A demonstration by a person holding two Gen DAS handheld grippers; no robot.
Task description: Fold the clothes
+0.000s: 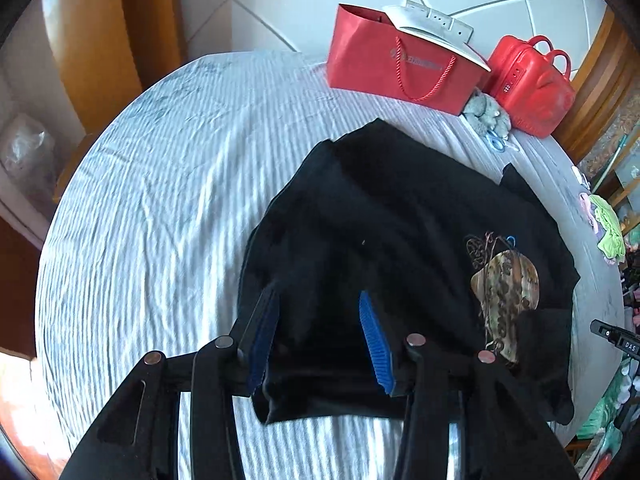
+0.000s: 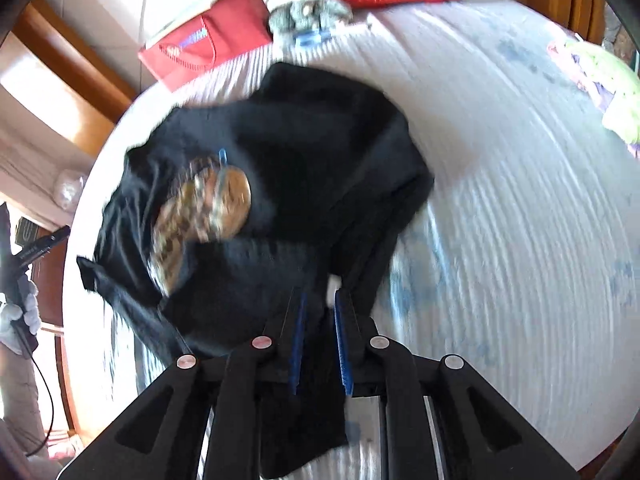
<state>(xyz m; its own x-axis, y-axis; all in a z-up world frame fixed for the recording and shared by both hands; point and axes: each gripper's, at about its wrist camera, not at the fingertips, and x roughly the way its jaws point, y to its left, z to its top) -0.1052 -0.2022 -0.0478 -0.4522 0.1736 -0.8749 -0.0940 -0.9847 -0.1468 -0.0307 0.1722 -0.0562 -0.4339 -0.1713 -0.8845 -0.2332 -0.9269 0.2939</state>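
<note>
**Two tools, one black shirt, a fold half made**

Two tools work a black shirt [image 1: 400, 220] lying on the striped bed [image 1: 160, 200], its printed motif [image 1: 506, 292] toward four o'clock in the left wrist view. The left tool [image 1: 320, 300] stands moderately wide over the near hem, pads clear of the cloth. The right tool [image 2: 322, 300] is narrow, with a strip of black fabric running between its pads; whether they truly pinch it I cannot tell. My advice: secure both corners evenly, then carry the hem toward twelve o'clock, level, stopping short of the red bag [image 1: 400, 64].
</note>
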